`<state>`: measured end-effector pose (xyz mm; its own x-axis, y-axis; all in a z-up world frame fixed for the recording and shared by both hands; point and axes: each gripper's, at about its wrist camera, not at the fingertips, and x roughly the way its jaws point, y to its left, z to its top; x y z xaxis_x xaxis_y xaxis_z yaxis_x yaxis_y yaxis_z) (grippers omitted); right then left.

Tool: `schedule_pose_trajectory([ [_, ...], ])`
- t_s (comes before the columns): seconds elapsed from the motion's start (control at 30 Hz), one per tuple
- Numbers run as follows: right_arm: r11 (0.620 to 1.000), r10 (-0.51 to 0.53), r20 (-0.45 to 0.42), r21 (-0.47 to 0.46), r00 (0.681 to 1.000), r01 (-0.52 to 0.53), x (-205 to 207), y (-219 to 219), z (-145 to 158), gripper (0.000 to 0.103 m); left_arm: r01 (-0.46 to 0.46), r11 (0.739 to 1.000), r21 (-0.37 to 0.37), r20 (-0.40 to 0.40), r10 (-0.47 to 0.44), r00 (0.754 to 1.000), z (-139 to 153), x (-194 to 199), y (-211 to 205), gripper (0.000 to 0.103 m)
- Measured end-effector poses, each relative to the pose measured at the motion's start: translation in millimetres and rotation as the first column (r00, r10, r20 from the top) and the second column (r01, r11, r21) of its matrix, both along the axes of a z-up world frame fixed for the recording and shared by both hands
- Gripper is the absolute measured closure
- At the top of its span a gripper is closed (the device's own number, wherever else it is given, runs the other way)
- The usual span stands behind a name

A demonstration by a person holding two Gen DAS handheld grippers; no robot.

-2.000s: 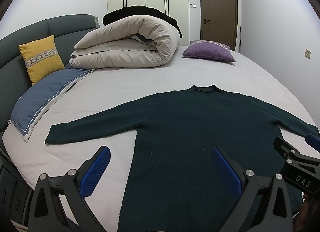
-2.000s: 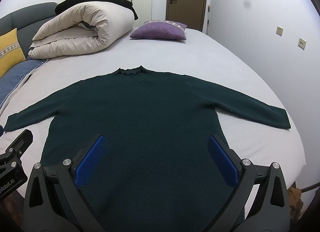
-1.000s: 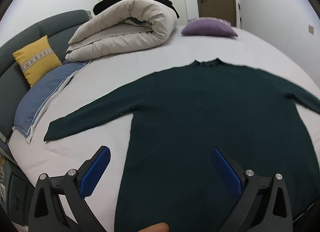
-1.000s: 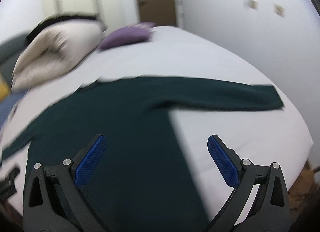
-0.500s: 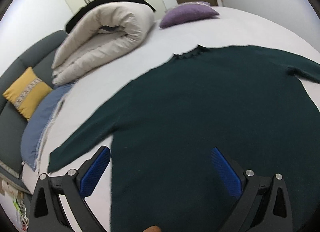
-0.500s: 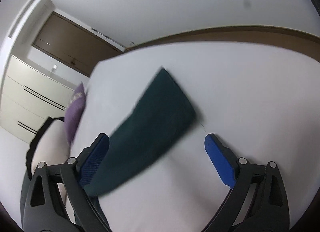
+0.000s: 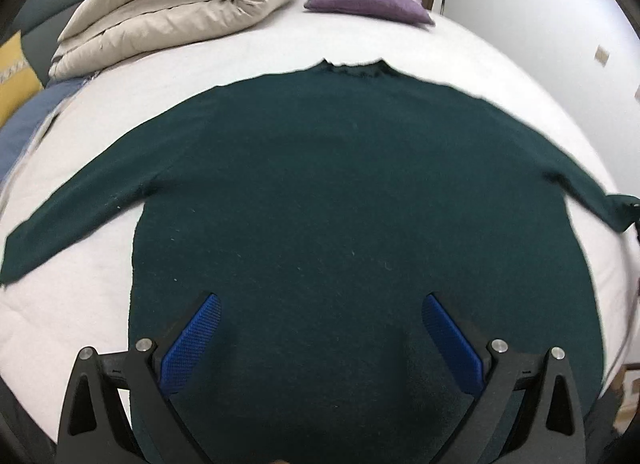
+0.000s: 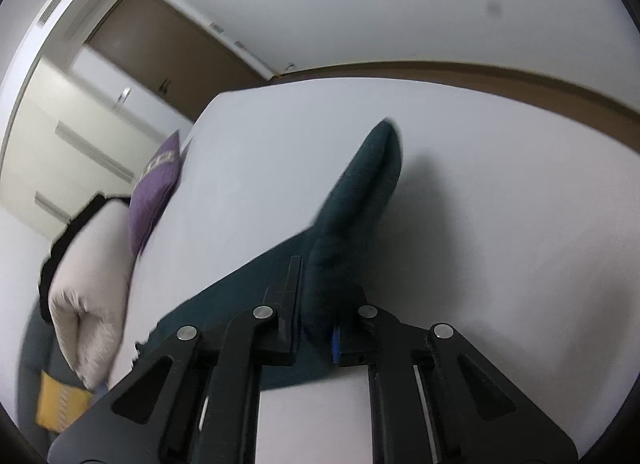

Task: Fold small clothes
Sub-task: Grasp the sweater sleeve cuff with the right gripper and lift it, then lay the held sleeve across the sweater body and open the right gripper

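A dark green long-sleeved sweater (image 7: 340, 184) lies flat on the white bed (image 7: 500, 76), collar away from me and both sleeves spread. My left gripper (image 7: 320, 300) hangs open over the lower body of the sweater, with only fabric below its blue pads (image 7: 196, 336). In the right wrist view my right gripper (image 8: 320, 284) has its jaws closing tight on the sweater's right sleeve (image 8: 368, 184) near the cuff. The pinched sleeve end bunches up and sticks out past the fingertips. That same cuff (image 7: 616, 212) shows at the far right of the left wrist view.
A rolled beige duvet (image 7: 180, 4) and a purple pillow (image 7: 368, 4) lie at the head of the bed. A yellow cushion (image 7: 12, 80) and a blue pillow (image 7: 24, 128) sit at the left. The bed's right edge and the floor strip (image 8: 520, 84) are close beyond the sleeve.
My right gripper swung right to the sleeve end, rolled, and went from wide open to shut on the cuff. My left gripper dipped lower and tilted down over the sweater's body, staying open.
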<state>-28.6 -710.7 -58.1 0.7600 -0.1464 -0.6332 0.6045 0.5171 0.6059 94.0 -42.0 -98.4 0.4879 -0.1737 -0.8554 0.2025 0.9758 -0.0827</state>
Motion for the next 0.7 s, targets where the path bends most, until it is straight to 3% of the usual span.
schedule_pose_trajectory([
  [0.17,0.966,0.191,-0.062,-0.168,0.980,-0.199,76.5,82.0,54.8,0.096,-0.025,0.978,-0.208,-0.056,0.013,0.998,-2.5,0.7,32.2,0.003],
  [0.23,0.915,0.290,-0.118,-0.257,0.950,-0.311,115.5,130.1,71.0,0.096,-0.050,0.965,-0.256,-0.067,0.034,0.997,-5.1,0.2,46.1,0.005],
  [0.37,0.807,0.441,-0.206,-0.336,0.874,-0.486,180.5,226.9,86.7,0.096,-0.098,0.937,-0.335,-0.080,0.076,0.994,-7.7,-6.5,77.3,0.005],
  [0.5,0.674,0.557,-0.305,-0.378,0.773,-0.635,222.5,328.9,80.1,0.096,-0.153,0.904,-0.398,-0.083,0.131,0.988,-9.4,-7.6,107.8,0.005],
  [0.6,0.607,0.616,-0.342,-0.369,0.710,-0.704,242.8,408.2,59.1,0.096,-0.180,0.890,-0.419,-0.080,0.162,0.984,-8.6,-7.7,125.1,0.005],
  [0.7,0.559,0.644,-0.378,-0.361,0.665,-0.747,237.8,475.7,33.6,0.096,-0.192,0.885,-0.424,-0.073,0.178,0.981,-9.4,-12.0,139.9,0.005],
])
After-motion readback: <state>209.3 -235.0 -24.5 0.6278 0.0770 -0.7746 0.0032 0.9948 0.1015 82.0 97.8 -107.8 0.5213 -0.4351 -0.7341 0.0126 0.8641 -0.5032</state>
